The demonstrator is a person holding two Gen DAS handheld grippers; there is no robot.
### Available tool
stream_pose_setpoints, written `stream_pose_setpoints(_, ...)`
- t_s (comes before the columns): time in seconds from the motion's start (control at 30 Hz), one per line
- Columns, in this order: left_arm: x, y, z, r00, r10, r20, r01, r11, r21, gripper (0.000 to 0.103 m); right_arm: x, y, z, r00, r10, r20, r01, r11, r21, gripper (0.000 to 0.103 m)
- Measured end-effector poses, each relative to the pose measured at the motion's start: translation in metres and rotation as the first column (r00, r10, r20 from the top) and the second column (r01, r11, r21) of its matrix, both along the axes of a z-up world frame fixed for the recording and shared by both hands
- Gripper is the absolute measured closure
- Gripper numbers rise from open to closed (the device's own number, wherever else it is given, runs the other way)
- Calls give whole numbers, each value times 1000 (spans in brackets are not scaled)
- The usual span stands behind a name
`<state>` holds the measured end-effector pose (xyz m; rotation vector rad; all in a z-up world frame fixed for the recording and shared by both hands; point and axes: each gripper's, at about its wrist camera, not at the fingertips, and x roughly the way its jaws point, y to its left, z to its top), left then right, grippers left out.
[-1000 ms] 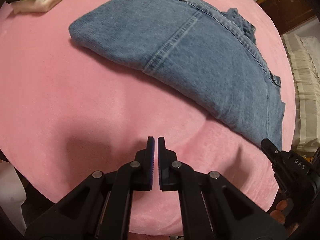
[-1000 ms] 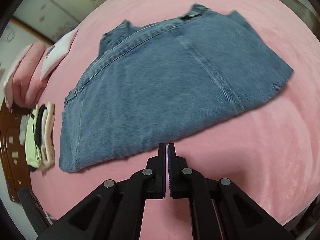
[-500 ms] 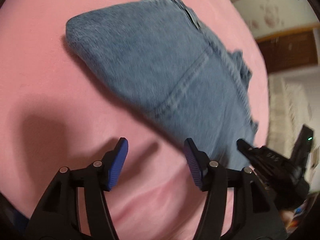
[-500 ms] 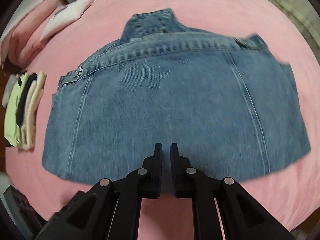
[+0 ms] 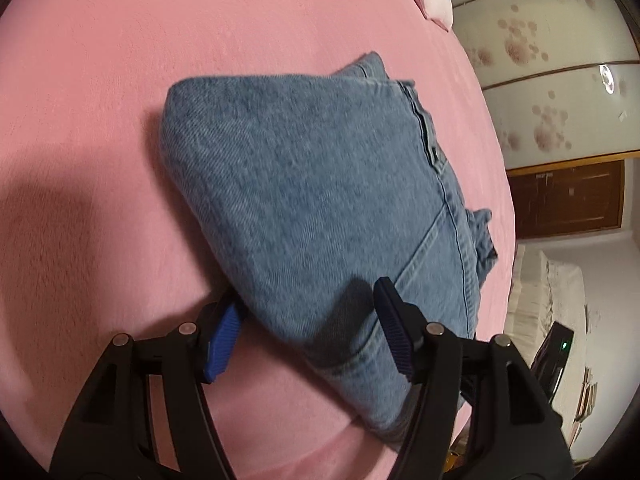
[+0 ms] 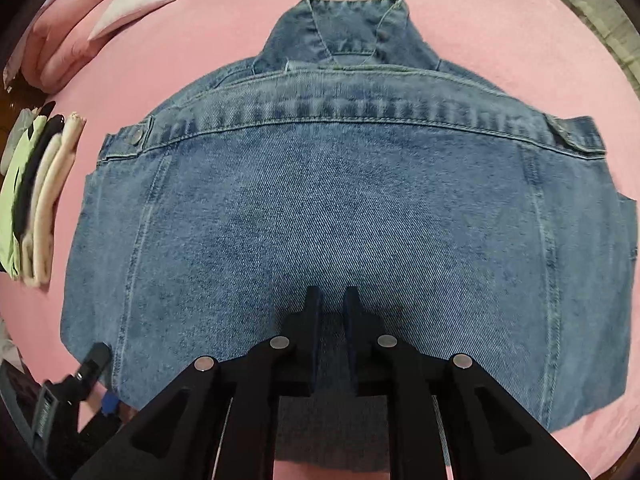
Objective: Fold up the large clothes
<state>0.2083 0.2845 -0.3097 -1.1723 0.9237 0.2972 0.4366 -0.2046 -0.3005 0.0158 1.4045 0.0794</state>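
A folded blue denim jacket [image 6: 340, 208] lies on the pink blanket [image 6: 500, 28], collar at the far side. My right gripper [image 6: 331, 296] hovers over the jacket's near middle, jaws a narrow gap apart, holding nothing. In the left wrist view the jacket [image 5: 320, 200] runs from the middle to the lower right. My left gripper [image 5: 308, 312] is open and straddles the jacket's folded edge, one blue pad [image 5: 222, 340] low beside the blanket, the other [image 5: 394, 332] over the denim. The left gripper also shows in the right wrist view [image 6: 80, 392] at the jacket's near left corner.
A stack of folded clothes [image 6: 36, 196] lies left of the jacket. Pink and white pillows [image 6: 100, 12] sit at the far left. The bed's edge, a wooden cabinet [image 5: 568, 200] and a floral wall [image 5: 540, 40] are on the right.
My left gripper opened wide and moved in around the jacket's folded edge. My right gripper moved forward over the jacket and its jaws parted slightly.
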Motion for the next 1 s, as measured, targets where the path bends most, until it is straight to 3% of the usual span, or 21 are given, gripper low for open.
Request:
stream_pose_setpoints(0.37,11,-1,-3,999,41,-11,-40,998,51,42,5,-17,-25,1000,14,7,-15,996,85,87)
stream_pose_setpoints(0.67,22,5,-6,998,59,13,-60,997,48,42,8,-16,-30,999,47,-21,-46,996,78,87)
stream_pose_setpoints(0.8,31,13,-10,991,127,33,-128,991,30,44,10,-11,-33,999,44,-28,-41,996,75,87)
stream_pose_setpoints(0.87,36,15,-12,985,169,31,-170,985,24,50,10,-10,-33,999,43,-28,-40,996,74,87)
stream_pose_setpoints(0.9,37,16,-13,983,184,7,-185,982,28,60,10,-10,-34,999,42,-27,-40,996,75,87)
stream_pose_setpoints(1.0,32,20,-12,969,247,-19,-248,969,-22,69,11,-10,-34,999,35,-25,-32,996,84,87)
